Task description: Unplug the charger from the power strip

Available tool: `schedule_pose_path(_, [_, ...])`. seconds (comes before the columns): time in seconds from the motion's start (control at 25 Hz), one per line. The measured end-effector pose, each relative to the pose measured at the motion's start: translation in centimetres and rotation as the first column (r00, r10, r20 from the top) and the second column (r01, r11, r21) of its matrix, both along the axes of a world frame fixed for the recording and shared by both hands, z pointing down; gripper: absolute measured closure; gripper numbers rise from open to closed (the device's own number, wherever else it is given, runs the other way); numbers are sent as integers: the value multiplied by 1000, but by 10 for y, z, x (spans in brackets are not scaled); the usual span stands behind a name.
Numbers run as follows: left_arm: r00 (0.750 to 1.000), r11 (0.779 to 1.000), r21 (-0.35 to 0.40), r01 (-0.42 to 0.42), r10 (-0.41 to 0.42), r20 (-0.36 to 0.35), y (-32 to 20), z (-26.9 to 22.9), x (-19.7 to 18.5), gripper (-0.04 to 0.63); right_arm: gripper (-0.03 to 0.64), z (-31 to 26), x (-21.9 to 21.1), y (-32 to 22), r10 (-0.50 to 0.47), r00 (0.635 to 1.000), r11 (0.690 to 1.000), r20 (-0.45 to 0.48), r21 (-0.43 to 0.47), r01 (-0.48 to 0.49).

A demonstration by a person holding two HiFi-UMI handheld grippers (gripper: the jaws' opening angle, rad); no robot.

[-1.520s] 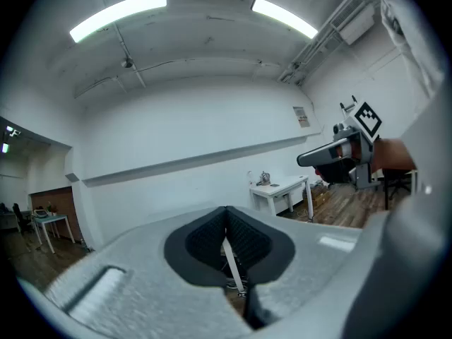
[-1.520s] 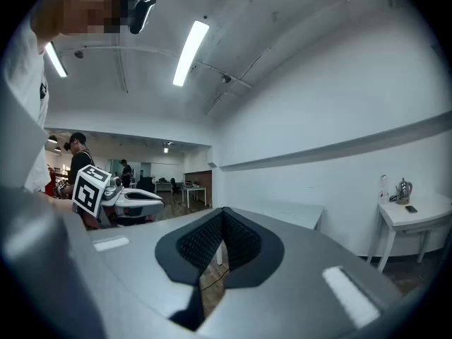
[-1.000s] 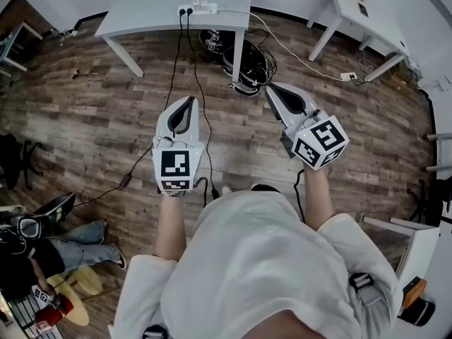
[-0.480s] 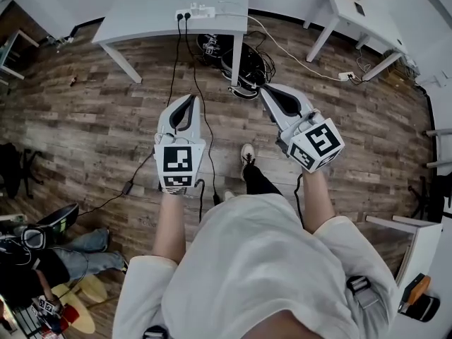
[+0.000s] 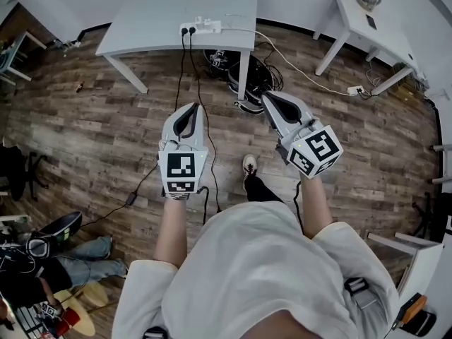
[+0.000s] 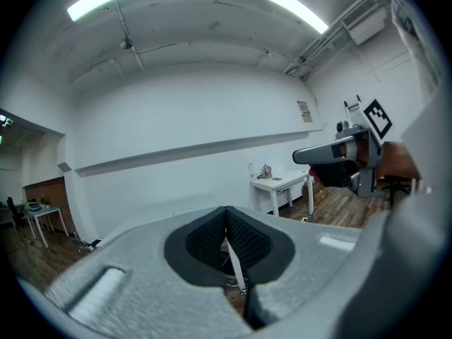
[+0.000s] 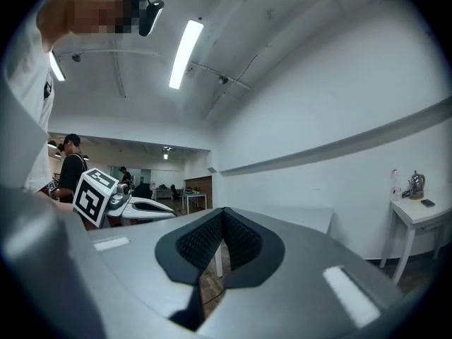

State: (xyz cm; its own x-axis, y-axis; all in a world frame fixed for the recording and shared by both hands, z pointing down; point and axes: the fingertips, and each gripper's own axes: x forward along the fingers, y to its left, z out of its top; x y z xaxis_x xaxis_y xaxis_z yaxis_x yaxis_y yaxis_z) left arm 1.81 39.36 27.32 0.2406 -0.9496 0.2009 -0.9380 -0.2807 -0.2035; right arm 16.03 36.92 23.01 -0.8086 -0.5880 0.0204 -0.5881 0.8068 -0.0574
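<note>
Standing well back from the power strip, both tongs clenched and empty

The power strip lies at the near edge of the white counter. Two black plugs sit in its left end; which of them is the charger's I cannot tell. Their black cables hang down to the wooden floor. The left tongs and the right tongs are held over the floor, well apart from the counter, pads pressed together with nothing between them. Under the counter's right side a heap of dark cables and gear lies on the floor, in front of the right tongs. A second white table stands at the right.
</note>
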Motion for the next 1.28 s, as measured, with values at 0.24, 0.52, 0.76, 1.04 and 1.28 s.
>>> schedule_pose_path(0.24, [1000, 1000, -13, 7, -7, 14, -65, 1, 10, 591, 615, 10, 11, -72, -8, 1000, 1000, -26, -28, 8])
schedule_pose_path(0.52, [998, 999, -12, 48, -48, 28, -139, 0, 16, 591, 615, 16, 15, -147, -74, 995, 997, -68, -38, 71])
schedule_pose_path(0.76, [994, 993, -35, 110, -109, 28, -179, 13, 11, 591, 615, 27, 11, -190, -119, 991, 992, -58, -56, 116])
schedule_pose_path(1.04, [987, 984, -82, 160, -157, 35, -210, 29, 3, 591, 615, 34, 2, -232, -142, 989, 987, -45, -88, 138])
schedule_pose_path(1.28, [986, 982, -90, 167, -166, 25, -241, 41, -9, 589, 615, 41, -15, -261, -165, 984, 982, -65, -100, 158])
